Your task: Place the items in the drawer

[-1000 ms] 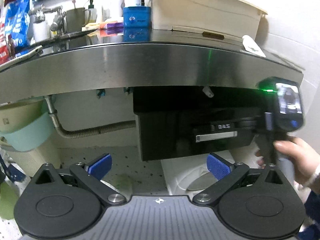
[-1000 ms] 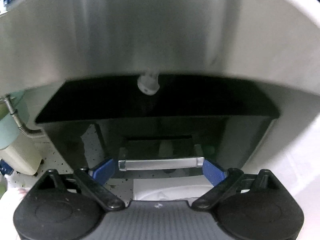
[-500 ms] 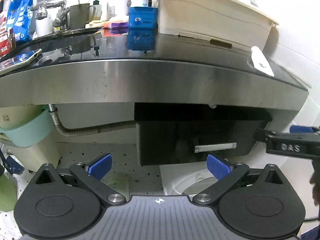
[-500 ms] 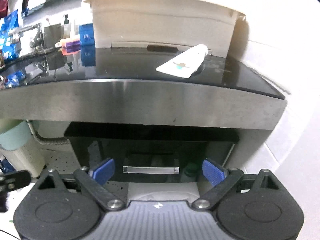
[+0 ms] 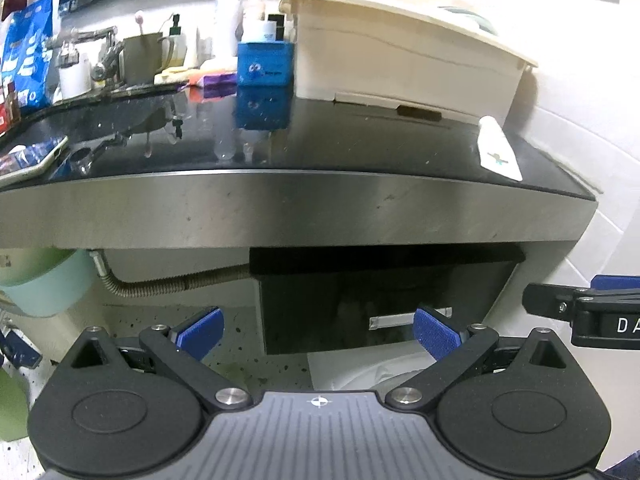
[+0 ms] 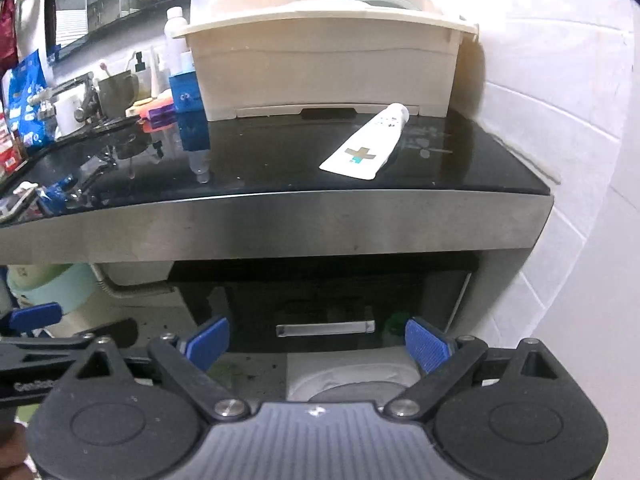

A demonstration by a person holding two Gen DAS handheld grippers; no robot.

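A black drawer (image 6: 320, 300) with a silver handle (image 6: 325, 328) hangs under the steel-edged counter (image 6: 280, 228), its front standing out from under the edge; it also shows as the drawer (image 5: 380, 308) in the left wrist view. On the black countertop lies a white tube (image 6: 366, 144) with a teal cross, seen too as the tube (image 5: 498, 152). My right gripper (image 6: 318, 344) is open and empty, below the counter edge and in front of the handle. My left gripper (image 5: 318, 332) is open and empty, left of the drawer.
A cream plastic bin (image 6: 320, 60) stands at the back of the counter beside a blue box (image 5: 266, 64), bottles (image 5: 228, 12), a cup and a tap (image 5: 100, 40). A phone (image 5: 32, 160) lies at the left. Below are a hose (image 5: 172, 280), a mint basin (image 5: 44, 288) and a tiled wall (image 6: 560, 160).
Both grippers have risen, the right one far more: it went from close under the counter at the drawer handle to a view over the countertop and tube. Its jaws stayed open.
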